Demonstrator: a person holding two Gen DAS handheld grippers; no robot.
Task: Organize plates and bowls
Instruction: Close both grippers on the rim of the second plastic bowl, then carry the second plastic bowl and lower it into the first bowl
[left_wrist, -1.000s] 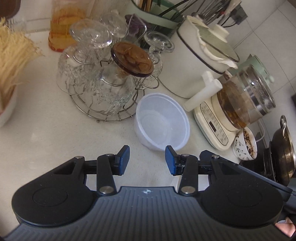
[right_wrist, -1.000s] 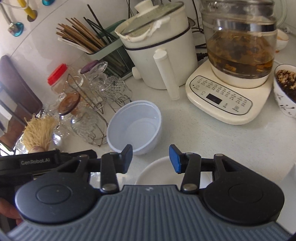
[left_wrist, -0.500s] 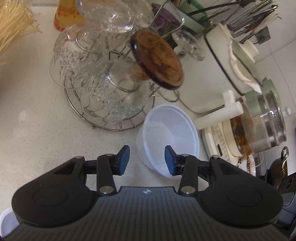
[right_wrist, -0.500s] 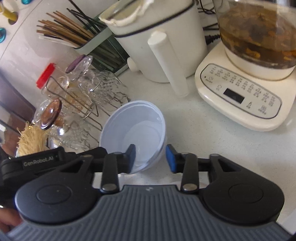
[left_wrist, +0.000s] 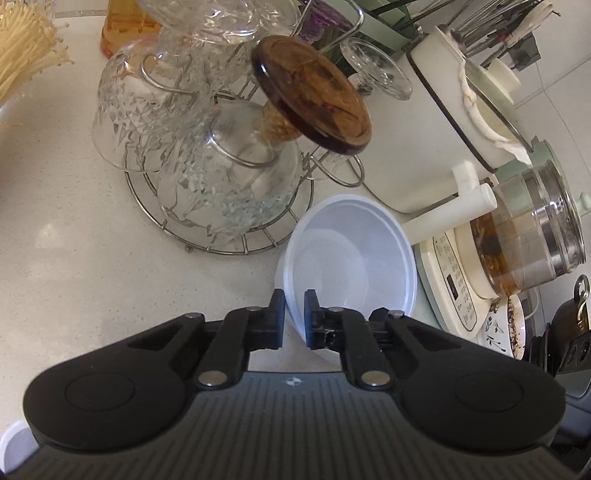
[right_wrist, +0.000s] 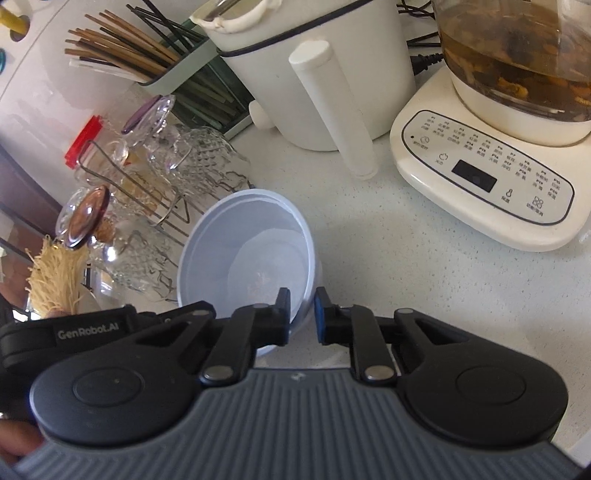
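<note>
Gripping opposite stretches of one rim, the left gripper (left_wrist: 294, 319) and the right gripper (right_wrist: 301, 316) both have their fingers pinched on the wall of a translucent white plastic bowl (left_wrist: 351, 258), one finger inside and one outside in each case. The bowl (right_wrist: 247, 254) sits on a speckled pale countertop (left_wrist: 74, 266), tipped slightly toward the cameras; whether its base rests fully on the surface cannot be told. Seen from the right wrist, the left gripper's black body enters at the lower left, close against the bowl's near side.

Just behind the bowl, a round wire rack (left_wrist: 236, 243) crowds the left side, hung with inverted cut-glass cups (left_wrist: 225, 184) and a glass stopper with a brown disc top (left_wrist: 314, 96); its ring touches or nearly touches the bowl. To the right stands a white electric pot (right_wrist: 314, 66) whose long handle (right_wrist: 336, 110) juts out over the bowl's far edge. Beside it, a glass kettle of brown tea (right_wrist: 517, 62) sits on a cream control base (right_wrist: 480, 184). Farther back, a green holder of chopsticks (right_wrist: 147, 62) leans by the wall, and a bundle of enoki mushrooms (left_wrist: 26, 55) lies at the far left.
</note>
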